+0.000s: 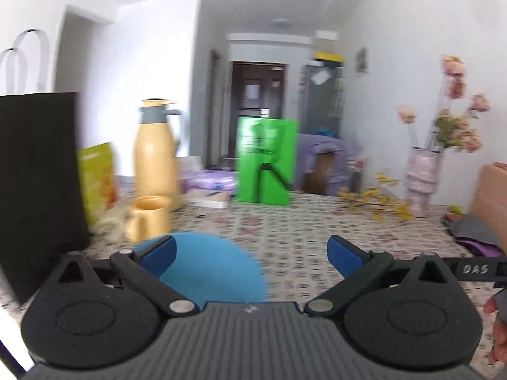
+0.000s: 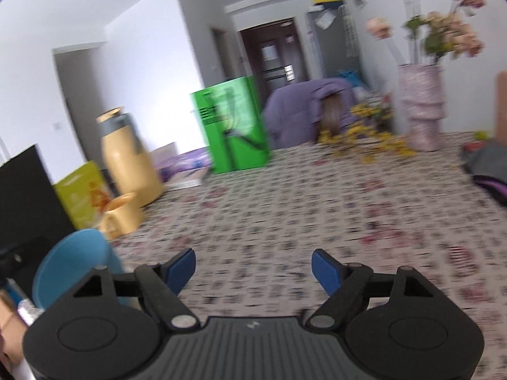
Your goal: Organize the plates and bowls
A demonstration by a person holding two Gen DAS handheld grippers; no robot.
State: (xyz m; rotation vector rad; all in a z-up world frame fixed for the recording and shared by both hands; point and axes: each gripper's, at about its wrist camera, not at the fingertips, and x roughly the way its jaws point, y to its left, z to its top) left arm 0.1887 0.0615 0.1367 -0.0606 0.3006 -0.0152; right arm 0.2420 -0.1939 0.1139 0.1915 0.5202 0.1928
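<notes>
Left tongs (image 1: 250, 253): spread wide, nothing gripped; a blue bowl (image 1: 209, 269) is seen upside down on the patterned surface (image 1: 301, 231) behind the left finger (image 1: 158, 251), contact not discernible. Yellow mug (image 1: 147, 218) and yellow jug (image 1: 157, 152) are placed beyond it. Right tongs (image 2: 253, 269): opened wide, empty, held over bare surface; the blue bowl is seen at far left, apart from the fingers.
</notes>
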